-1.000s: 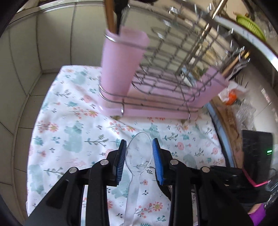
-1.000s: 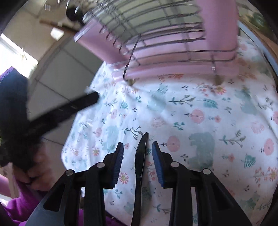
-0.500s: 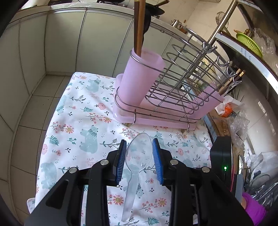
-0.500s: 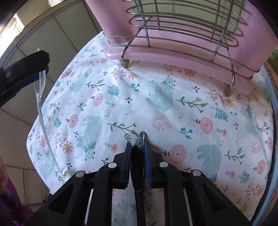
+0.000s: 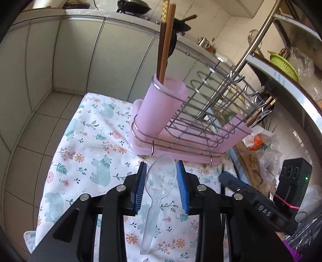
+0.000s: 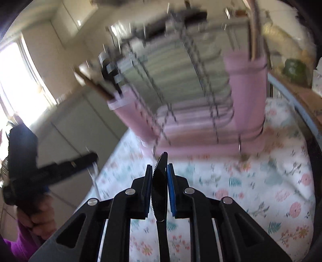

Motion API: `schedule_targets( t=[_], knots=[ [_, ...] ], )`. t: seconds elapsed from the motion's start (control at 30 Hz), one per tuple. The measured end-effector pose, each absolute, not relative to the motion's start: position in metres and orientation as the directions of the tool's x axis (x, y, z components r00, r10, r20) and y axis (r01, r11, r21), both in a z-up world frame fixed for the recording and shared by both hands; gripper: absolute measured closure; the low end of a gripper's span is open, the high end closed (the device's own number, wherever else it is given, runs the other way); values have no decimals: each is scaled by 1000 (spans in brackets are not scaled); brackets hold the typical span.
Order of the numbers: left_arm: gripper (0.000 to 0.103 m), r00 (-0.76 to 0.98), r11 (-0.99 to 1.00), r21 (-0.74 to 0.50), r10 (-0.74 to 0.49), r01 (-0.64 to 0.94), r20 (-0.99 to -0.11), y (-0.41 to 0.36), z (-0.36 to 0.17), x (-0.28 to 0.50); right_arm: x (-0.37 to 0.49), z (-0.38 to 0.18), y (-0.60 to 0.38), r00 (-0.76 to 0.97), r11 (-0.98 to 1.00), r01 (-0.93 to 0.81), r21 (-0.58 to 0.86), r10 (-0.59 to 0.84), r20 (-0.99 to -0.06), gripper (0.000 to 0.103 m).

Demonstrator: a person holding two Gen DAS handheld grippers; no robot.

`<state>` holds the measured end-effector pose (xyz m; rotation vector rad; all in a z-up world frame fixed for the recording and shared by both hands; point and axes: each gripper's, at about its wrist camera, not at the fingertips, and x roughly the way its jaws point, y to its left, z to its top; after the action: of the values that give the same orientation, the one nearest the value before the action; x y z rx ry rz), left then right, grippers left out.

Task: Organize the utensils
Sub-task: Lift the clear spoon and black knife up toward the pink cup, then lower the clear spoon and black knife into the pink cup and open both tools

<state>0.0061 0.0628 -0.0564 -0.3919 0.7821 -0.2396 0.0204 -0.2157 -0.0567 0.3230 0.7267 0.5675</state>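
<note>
Handheld two-finger grippers, wrist views.
Left gripper [image 5: 161, 188] and right gripper [image 6: 159, 188]: black angular linkage arms, silver round screws, blue ribbed pads [image 5: 140, 189] lining jaws; purple sleeve [image 6: 18, 244] at wrist.

Stood in a kitchen: pale grey-green cabinet doors [image 5: 84, 58] under a countertop [image 5: 112, 15] carrying a dark wok [image 5: 133, 5]. Was floored with pale tiles [image 5: 30, 129]. Was lit by a bright window [image 6: 18, 80] at the left.
</note>
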Motion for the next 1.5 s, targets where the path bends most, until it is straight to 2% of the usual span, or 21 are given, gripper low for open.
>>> schedule_targets(
  t=[0.13, 0.23, 0.47, 1.07, 1.3, 1.5],
  knots=[
    [73, 714, 893, -444, -359, 75, -601, 64, -55, -1, 6, -56, -229, 707, 802, -389, 454, 575, -411, 89],
    [73, 728, 884, -460, -367, 80, -579, 66, -55, -7, -3, -59, -238, 763, 829, -386, 405, 533, -365, 89],
    [73, 741, 881, -468, -362, 73, -566, 69, -53, -14, -9, -61, -239, 738, 833, -398, 385, 540, -405, 89],
    [74, 774, 886, -457, -343, 79, -531, 75, -42, -35, -61, -38, -243, 722, 828, -444, 341, 556, -412, 90],
    [74, 819, 897, -429, -321, 103, -475, 78, -13, -37, -54, -12, -256, 757, 830, -434, 350, 547, -358, 90],
    [74, 865, 908, -398, -303, 134, -400, 78, 29, -27, -40, 35, -273, 815, 845, -429, 319, 514, -266, 90]
  ],
)
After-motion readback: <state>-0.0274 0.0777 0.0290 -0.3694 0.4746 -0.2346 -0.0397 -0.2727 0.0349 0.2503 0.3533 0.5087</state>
